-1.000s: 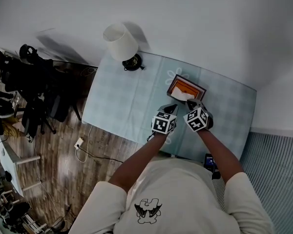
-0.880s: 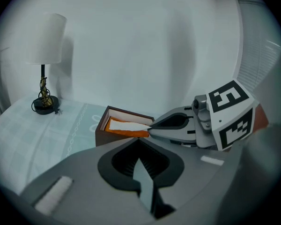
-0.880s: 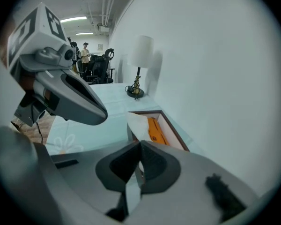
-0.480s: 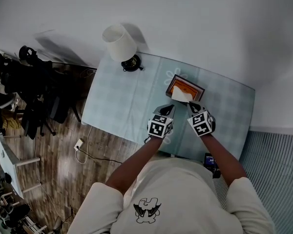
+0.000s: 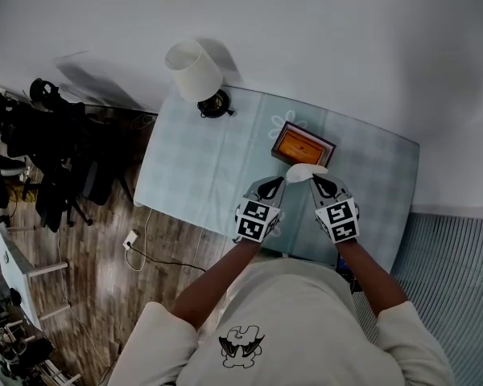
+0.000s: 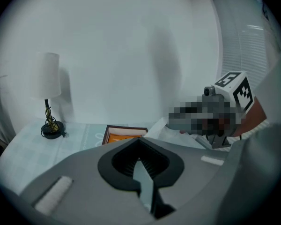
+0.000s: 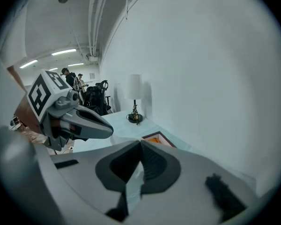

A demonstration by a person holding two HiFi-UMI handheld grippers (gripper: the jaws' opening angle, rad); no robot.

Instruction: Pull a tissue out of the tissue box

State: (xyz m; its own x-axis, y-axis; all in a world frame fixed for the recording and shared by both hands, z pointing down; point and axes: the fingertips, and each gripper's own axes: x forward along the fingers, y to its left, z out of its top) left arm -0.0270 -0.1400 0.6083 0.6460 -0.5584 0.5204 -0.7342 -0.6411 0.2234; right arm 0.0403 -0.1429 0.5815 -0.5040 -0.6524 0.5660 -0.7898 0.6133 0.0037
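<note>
Pinching a white paper tissue near the brown-rimmed orange tissue box, the right gripper was clamped tight; the left gripper, just beside, was closed and empty.

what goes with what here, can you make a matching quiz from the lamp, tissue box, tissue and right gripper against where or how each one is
Things:
1 lamp
2 tissue box
3 tissue
4 right gripper

States:
A pinched at a gripper's tip, off the table
B orange top, lying flat on the table
C jaws shut
D stands at the table's far left corner

Pairs: 1-D, 2-B, 3-A, 4-C
</note>
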